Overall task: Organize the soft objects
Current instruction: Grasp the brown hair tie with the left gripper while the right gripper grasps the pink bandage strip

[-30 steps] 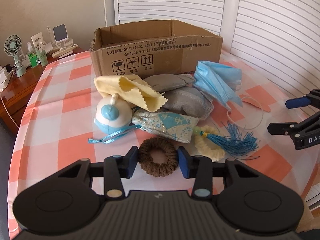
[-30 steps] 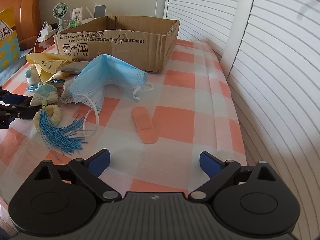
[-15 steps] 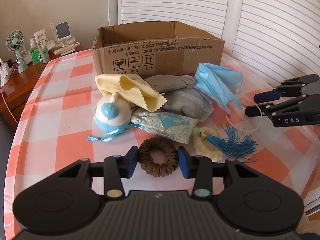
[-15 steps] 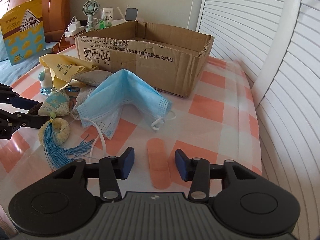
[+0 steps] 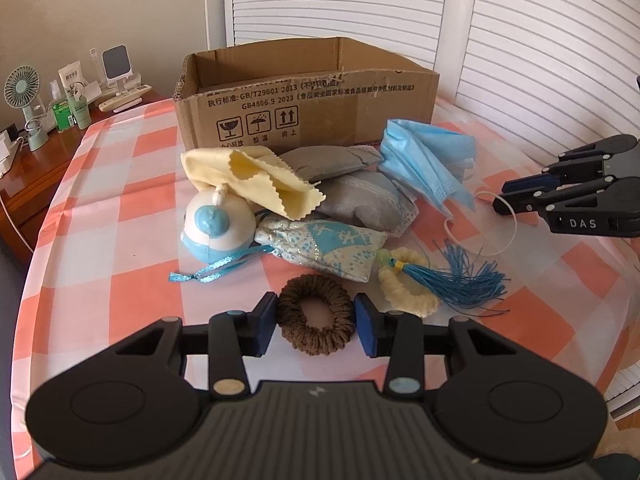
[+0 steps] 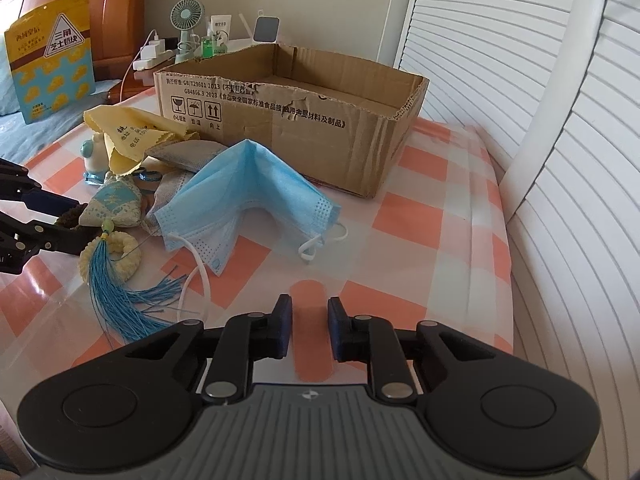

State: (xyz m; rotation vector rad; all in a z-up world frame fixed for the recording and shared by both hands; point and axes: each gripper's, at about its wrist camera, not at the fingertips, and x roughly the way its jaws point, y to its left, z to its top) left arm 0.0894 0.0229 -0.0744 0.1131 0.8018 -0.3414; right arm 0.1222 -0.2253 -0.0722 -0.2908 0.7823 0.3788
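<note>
Right now I am holding the left gripper (image 5: 315, 322) low over the checked tablecloth (image 5: 120, 216), its blue pads sitting against either side of the brown hair tie (image 5: 316, 325), so it is grasping that ring, which is resting on the cloth.

Going left to right in the left view, I am seeing a small green fan (image 5: 25, 98) on the wooden side table, then the white and blue toy (image 5: 218, 226) with its ribbon, the yellow cloth (image 5: 252, 178) draped over it, and the patterned blue pouch (image 5: 328, 246) lying just in front. Behind them the cardboard box (image 5: 304, 96) is standing open; I am reading "GB/T29601 2013" and "GB4806.9 2023" on its front, above three handling symbols. Two grey pouches (image 5: 360, 200) are lying beside the blue face mask (image 5: 424, 160), and the cream ring with a blue tassel (image 5: 440, 280) is sitting near the hair tie.

The right gripper (image 6: 309, 330) is reading "DAS" on its side in the left view. In its own view its pads are standing slightly apart, straddling the pink plaster (image 6: 310, 344) that is lying flat on the cloth; I cannot tell whether they are touching it. A yellow snack bag (image 6: 52, 56) is leaning at the far left.
</note>
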